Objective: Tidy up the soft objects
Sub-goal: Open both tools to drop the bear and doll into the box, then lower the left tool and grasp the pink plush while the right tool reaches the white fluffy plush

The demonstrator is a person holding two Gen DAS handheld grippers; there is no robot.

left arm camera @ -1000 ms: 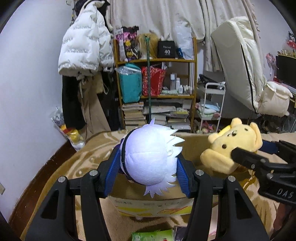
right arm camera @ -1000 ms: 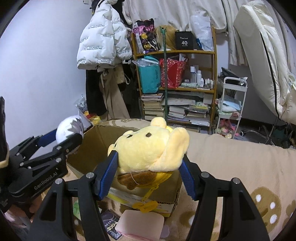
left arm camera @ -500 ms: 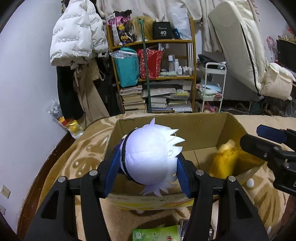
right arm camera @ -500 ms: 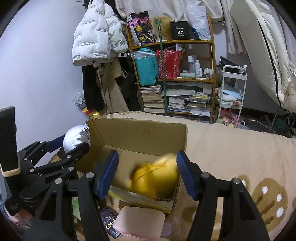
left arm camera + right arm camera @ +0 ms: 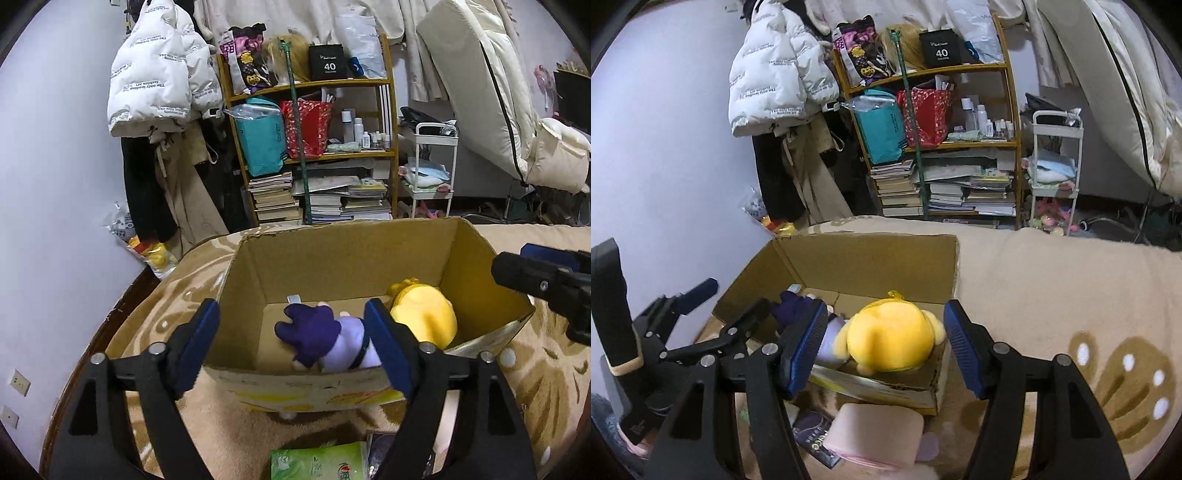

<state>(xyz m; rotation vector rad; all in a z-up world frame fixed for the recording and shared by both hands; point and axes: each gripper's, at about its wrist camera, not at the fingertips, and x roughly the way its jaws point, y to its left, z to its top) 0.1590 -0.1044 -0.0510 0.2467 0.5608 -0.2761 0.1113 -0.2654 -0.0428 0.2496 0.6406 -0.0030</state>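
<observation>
An open cardboard box [image 5: 332,258] [image 5: 871,258] stands on the beige patterned blanket. Inside it lie a white-and-purple plush doll [image 5: 325,339] [image 5: 798,306] and a yellow bear plush [image 5: 424,314] [image 5: 890,332], side by side. My left gripper [image 5: 295,343] is open and empty, just above the box's near edge over the doll. My right gripper [image 5: 886,347] is open and empty, over the near right corner of the box above the bear. The right gripper's fingers [image 5: 535,280] show at the right edge of the left wrist view.
A green packet [image 5: 317,461], a pink soft pad [image 5: 875,432] and a dark packet [image 5: 812,435] lie on the blanket [image 5: 1052,295] in front of the box. A cluttered bookshelf [image 5: 314,147], hanging coats [image 5: 162,92] and a white trolley [image 5: 432,166] stand behind.
My right gripper opened first and the yellow bear dropped into the box. Then my left gripper opened and the white-and-purple doll fell in beside it. Both grippers tilted down toward the box.
</observation>
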